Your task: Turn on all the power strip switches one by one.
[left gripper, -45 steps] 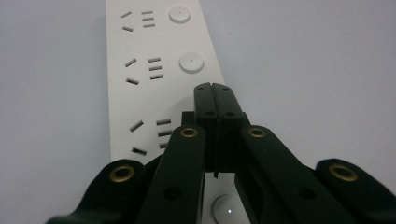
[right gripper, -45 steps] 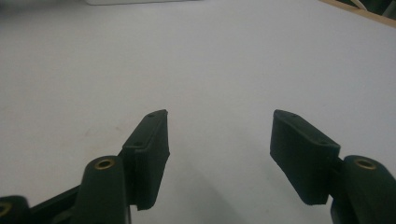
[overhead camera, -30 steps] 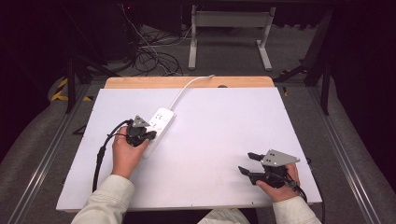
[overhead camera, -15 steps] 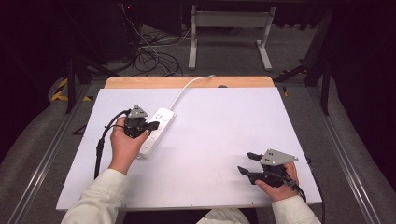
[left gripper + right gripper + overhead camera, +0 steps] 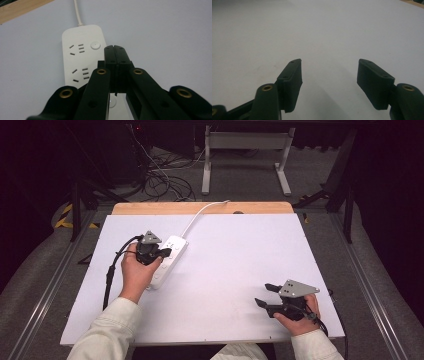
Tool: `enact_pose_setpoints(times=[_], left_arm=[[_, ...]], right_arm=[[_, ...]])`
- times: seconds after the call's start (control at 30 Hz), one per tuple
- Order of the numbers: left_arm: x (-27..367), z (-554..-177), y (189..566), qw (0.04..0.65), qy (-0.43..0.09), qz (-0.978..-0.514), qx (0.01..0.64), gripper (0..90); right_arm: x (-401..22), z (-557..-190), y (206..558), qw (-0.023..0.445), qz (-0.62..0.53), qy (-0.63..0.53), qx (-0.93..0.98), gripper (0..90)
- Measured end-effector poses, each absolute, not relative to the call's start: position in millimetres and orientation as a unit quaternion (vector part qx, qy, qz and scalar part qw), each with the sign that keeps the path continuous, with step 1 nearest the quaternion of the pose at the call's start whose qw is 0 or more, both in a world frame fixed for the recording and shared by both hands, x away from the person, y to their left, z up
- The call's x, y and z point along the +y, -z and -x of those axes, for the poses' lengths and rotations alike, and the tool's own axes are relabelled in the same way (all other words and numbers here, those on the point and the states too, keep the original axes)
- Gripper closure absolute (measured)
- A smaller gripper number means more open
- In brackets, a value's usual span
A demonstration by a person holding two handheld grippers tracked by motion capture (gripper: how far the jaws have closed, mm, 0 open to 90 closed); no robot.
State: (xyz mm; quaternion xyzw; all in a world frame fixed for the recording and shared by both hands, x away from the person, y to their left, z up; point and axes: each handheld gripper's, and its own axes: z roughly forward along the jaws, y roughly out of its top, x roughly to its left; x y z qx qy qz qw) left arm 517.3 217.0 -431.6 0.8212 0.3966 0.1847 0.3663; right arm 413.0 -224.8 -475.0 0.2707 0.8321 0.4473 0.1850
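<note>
Left gripper [image 5: 115, 50], jaws pressed together holding nothing, has moved up over the power strip [image 5: 167, 260] toward its button [image 5: 95, 45]; right gripper [image 5: 266, 296] idles wide apart on the counter [image 5: 240, 245].

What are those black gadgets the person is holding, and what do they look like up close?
They are handheld grippers. The left gripper and right gripper are black, each with two flat-padded jaws on arms with brass-coloured rivets, a grey three-cornered plate on top and a black cable trailing back. The person wears pale long sleeves.
</note>
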Motion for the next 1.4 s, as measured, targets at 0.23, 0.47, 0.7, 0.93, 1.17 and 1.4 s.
enact_pose_setpoints(times=[0.23, 0.47, 0.7, 0.93, 1.17, 1.4], left_arm=[[218.3, -529.0, 444.7, 0.359, -0.170, -0.820, 0.412, 89.8], [218.5, -534.6, 452.0, 0.365, -0.154, -0.816, 0.422, 89.8], [214.4, -534.2, 454.7, 0.360, -0.156, -0.820, 0.417, 89.8], [214.7, -534.8, 457.3, 0.356, -0.161, -0.820, 0.418, 89.8], [214.2, -534.4, 457.9, 0.355, -0.166, -0.820, 0.417, 89.9], [212.0, -534.4, 458.6, 0.349, -0.175, -0.820, 0.417, 89.9]], right_arm=[[-224.7, -413.1, 475.4, 0.184, -0.271, -0.447, 0.832, 37.4], [-225.6, -413.2, 475.2, 0.184, -0.271, -0.448, 0.832, 37.3], [-225.7, -413.1, 475.0, 0.185, -0.270, -0.448, 0.832, 37.2], [-225.9, -413.0, 475.0, 0.185, -0.270, -0.448, 0.832, 37.2], [-225.8, -412.6, 474.7, 0.185, -0.269, -0.448, 0.832, 37.2], [-226.1, -412.3, 474.3, 0.186, -0.268, -0.447, 0.833, 37.2]])
